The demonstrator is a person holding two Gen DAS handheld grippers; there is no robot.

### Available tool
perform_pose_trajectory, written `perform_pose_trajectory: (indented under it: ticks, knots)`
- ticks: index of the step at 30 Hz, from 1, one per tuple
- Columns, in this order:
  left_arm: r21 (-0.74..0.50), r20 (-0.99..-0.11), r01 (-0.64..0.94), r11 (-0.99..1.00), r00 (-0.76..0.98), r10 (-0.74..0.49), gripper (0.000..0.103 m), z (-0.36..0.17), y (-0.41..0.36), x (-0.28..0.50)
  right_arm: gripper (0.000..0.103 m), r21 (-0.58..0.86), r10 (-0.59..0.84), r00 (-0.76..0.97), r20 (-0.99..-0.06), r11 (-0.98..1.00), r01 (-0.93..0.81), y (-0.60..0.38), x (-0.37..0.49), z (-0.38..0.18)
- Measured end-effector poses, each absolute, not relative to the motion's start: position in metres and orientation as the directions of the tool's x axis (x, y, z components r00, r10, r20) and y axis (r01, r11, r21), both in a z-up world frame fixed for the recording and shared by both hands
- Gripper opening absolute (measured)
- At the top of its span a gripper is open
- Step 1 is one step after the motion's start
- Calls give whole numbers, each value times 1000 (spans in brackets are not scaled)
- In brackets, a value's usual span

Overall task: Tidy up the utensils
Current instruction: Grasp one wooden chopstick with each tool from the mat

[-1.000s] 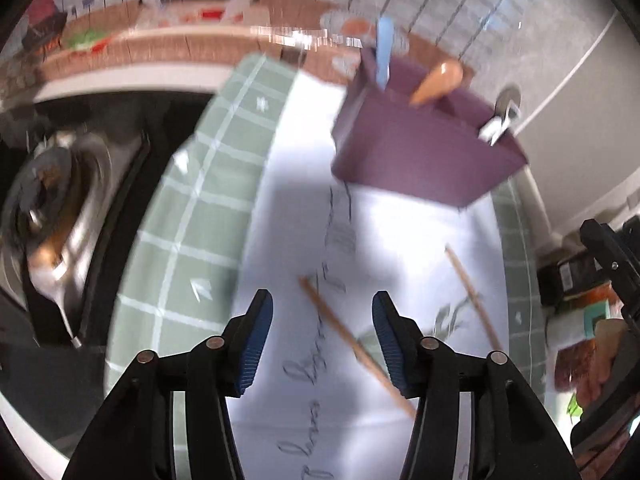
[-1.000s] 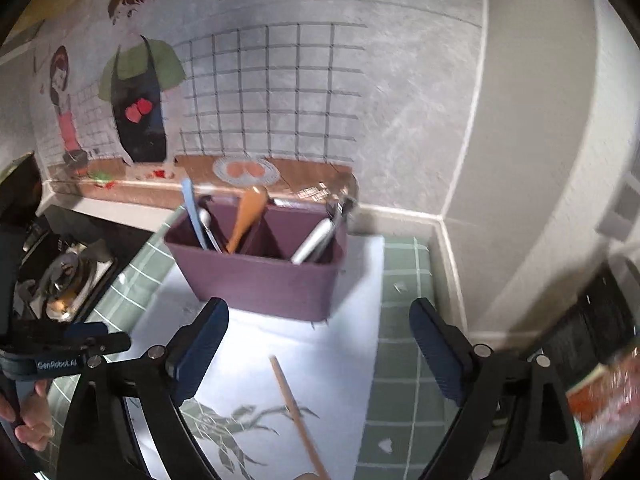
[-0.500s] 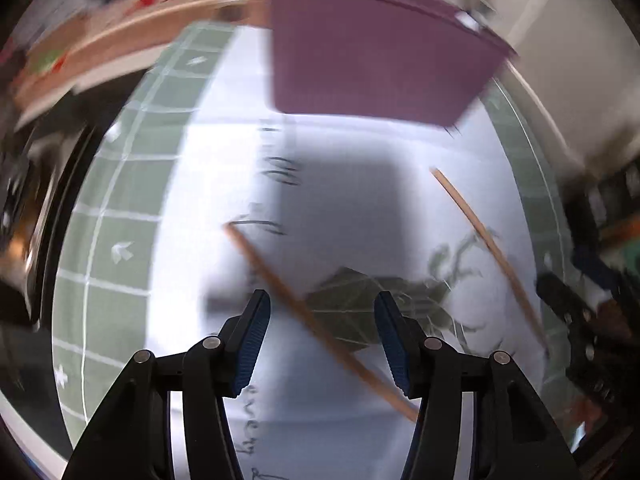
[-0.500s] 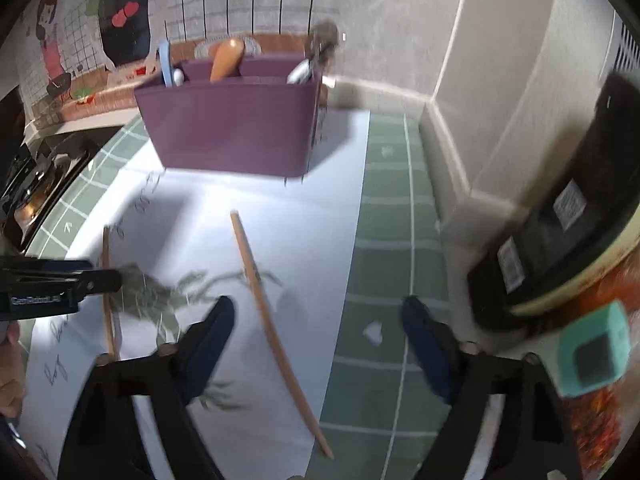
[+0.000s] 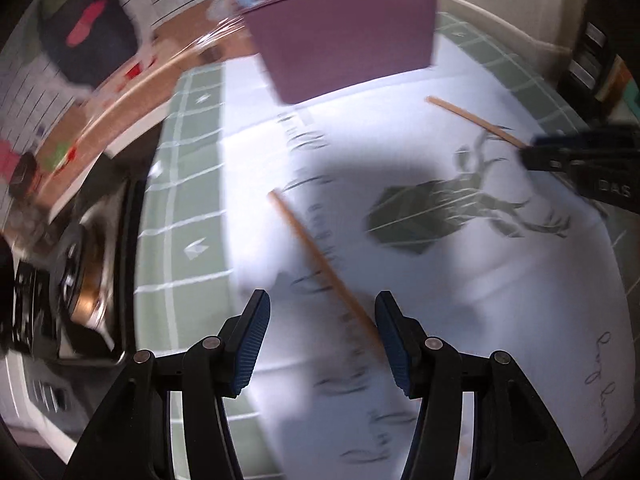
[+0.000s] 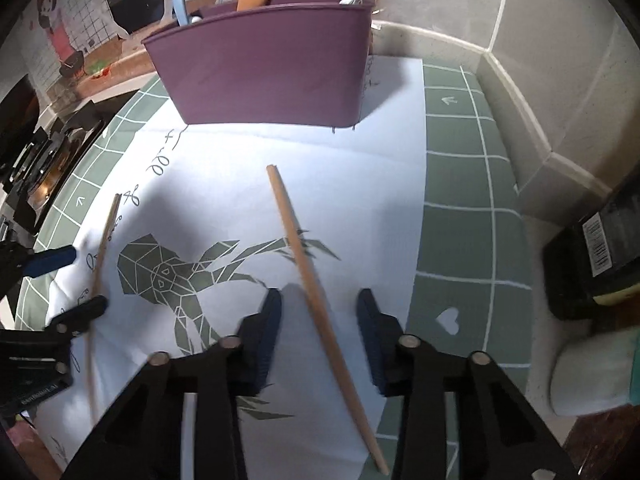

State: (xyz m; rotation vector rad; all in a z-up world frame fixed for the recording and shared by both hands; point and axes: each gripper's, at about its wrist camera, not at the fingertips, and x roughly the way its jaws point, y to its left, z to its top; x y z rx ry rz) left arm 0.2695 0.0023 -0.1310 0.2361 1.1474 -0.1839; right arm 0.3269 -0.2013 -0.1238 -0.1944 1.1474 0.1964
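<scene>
Two wooden chopsticks lie flat on the white paper mat [image 6: 400, 128], well apart from each other, and each gripper hangs over one of them.

In the right wrist view, the right chopstick [image 6: 316, 284] is a long thin stick. It runs from the middle of the frame down to the lower right. It passes right between the two blue pads of the right gripper [image 6: 319, 320]. The jaws have just been closing and now stand fairly close together, one on each side of the stick. There is a small gap on both sides, so the pads do not press on it yet. The stick leans a little across the gap, not straight along it.

In the left wrist view, the left chopstick [image 5: 324, 264] runs from the middle of the frame down to the lower right. Its low end goes in beside the right-hand pad of the left gripper [image 5: 322, 330], which is about half open and holds nothing. This picture is blurry.

The purple utensil holder [image 6: 264, 68] stands at the top of both frames, at the far end of the mat, with spoons and other tools in it. The far ends of both sticks point toward it. The right gripper looks nearer to a grab.
</scene>
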Motion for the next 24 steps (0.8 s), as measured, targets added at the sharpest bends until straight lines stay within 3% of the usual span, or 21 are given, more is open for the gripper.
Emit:
perform_pose_trajectory:
  ticks: [2, 4, 7, 15, 19, 24]
  knots:
    - [14, -928, 210, 978, 367, -66, 56, -134, 21, 275, 11, -12, 79, 375, -924, 972, -236, -199, 324, -124]
    - [-126, -936, 146, 981, 311, -166, 55, -136, 39, 283, 9, 10, 101, 363, -926, 970, -243, -191, 317, -125]
    - [-238, -928, 98, 966, 271, -256, 51, -139, 47, 293, 8, 42, 134, 345, -929, 964, -262, -180, 307, -127]
    - [-217, -925, 172, 961, 278, -259, 20, -136, 18, 315, 9, 54, 160, 337, -928, 951, -303, -166, 304, -123]
    - [-196, -927, 264, 944, 265, -266, 19, -135, -2, 311, 9, 24, 141, 349, -927, 947, -319, -159, 316, -122]
    - [-205, -937, 254, 945, 229, -264, 19, -135, 0, 306, 10, -5, 114, 338, -934, 944, -331, -155, 324, -130]
